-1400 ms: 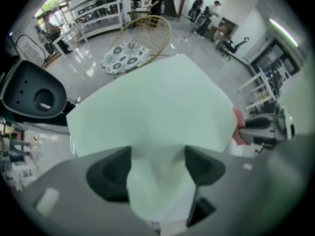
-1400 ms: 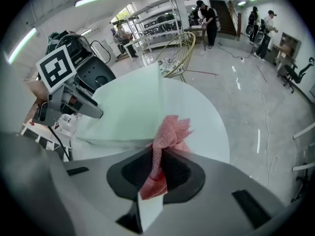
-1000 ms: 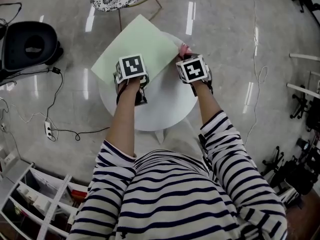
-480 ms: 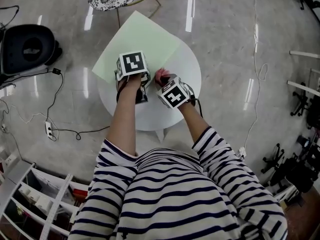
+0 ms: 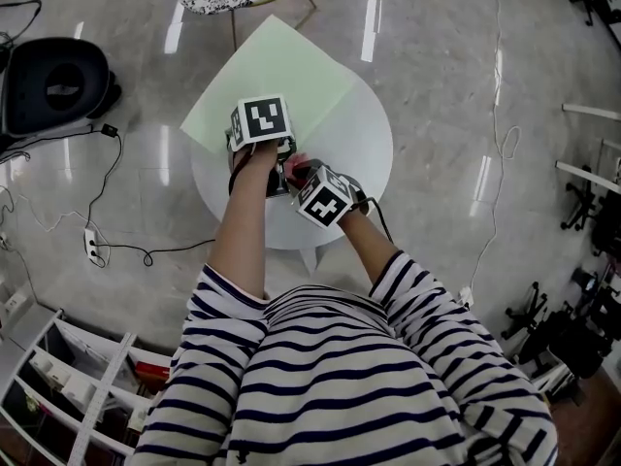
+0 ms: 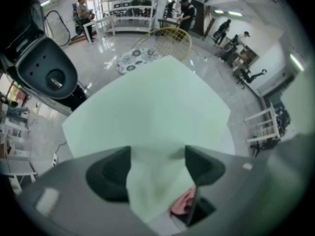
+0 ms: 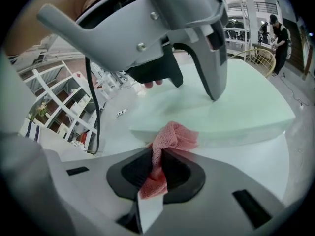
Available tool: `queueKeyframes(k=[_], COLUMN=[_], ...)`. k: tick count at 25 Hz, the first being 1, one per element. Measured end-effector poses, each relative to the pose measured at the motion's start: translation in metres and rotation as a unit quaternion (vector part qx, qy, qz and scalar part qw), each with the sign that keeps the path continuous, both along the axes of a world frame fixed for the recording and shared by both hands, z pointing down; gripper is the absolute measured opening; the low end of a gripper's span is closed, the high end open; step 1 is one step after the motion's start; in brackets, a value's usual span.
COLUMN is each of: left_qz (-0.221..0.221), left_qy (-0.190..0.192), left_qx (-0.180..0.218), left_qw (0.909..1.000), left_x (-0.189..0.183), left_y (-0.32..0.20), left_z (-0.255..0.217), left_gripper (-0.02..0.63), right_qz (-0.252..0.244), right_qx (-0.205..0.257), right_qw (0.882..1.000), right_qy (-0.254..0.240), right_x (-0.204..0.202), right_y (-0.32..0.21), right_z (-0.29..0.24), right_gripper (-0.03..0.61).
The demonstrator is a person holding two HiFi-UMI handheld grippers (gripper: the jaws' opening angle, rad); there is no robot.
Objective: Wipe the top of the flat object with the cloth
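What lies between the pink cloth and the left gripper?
Only a bare stretch of the green board, as the right gripper view shows.

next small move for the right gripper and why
Probably sweep the right gripper, shut on the pink cloth, outward over the green sheet: the cloth sits at the sheet's near edge, most of the top lies beyond, and the left gripper pins the sheet.

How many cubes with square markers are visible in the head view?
2. One cube sits on the left gripper, above the near corner of the green board. The other cube sits on the right gripper, just beside it, above the white table. No others are visible.
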State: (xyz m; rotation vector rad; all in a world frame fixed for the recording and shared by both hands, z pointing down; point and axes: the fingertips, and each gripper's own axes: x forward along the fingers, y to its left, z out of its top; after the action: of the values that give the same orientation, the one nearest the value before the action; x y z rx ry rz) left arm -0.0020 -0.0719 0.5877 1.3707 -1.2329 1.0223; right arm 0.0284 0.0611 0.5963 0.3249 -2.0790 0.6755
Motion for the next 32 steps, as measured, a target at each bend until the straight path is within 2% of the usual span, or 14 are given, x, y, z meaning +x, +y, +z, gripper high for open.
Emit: queueKeyframes(k=[4, 7, 12, 15, 20, 24, 26, 28, 32], left_qz=[-0.003, -0.005, 0.0, 0.021, 0.059, 0.071, 0.083, 0.094, 0.099], left_qy=[0.003, 0.006, 0.009, 0.004, 0.013, 0.052, 0.085, 0.132, 0.249], left_qx=[0.006, 0.006, 0.016, 0.026, 0.052, 0.09, 0.119, 0.158, 0.231], left_qw=[1.0, 1.0, 0.9998, 0.9994, 0.9968, 0.9921, 0.9857, 0.9741, 0.9352], left_x=[-0.002, -0.002, -0.004, -0.006, -0.014, -0.02, -0.019, -0.016, -0.007], left_y=[-0.001, -0.002, -0.004, -0.003, 0.0, 0.006, 0.008, 0.008, 0.008], left_z=[0.001, 0.003, 0.002, 0.001, -0.008, -0.033, -0.052, -0.076, -0.124], left_gripper=[0.341, 0.341, 0.334, 0.314, 0.235, 0.167, 0.133, 0.085, 0.024], right_qz=[-0.041, -0.076, -0.126, -0.138, -0.118, -0.057, -0.026, -0.001, 0.041], right_qx=[-0.012, -0.029, -0.1, -0.115, -0.105, -0.095, -0.085, -0.068, -0.028], right_qw=[0.999, 0.996, 0.976, 0.969, 0.975, 0.984, 0.986, 0.987, 0.986], right_qy=[-0.016, -0.046, -0.147, -0.171, -0.154, -0.142, -0.142, -0.146, -0.161], right_x=[-0.021, -0.042, -0.074, -0.07, -0.029, 0.006, 0.018, 0.024, 0.022], right_y=[0.021, 0.045, 0.094, 0.105, 0.096, 0.071, 0.054, 0.036, -0.003], right_z=[-0.002, -0.007, -0.041, -0.06, -0.072, -0.08, -0.087, -0.097, -0.121], right_gripper=[0.052, 0.052, 0.052, 0.052, 0.052, 0.052, 0.052, 0.052, 0.052])
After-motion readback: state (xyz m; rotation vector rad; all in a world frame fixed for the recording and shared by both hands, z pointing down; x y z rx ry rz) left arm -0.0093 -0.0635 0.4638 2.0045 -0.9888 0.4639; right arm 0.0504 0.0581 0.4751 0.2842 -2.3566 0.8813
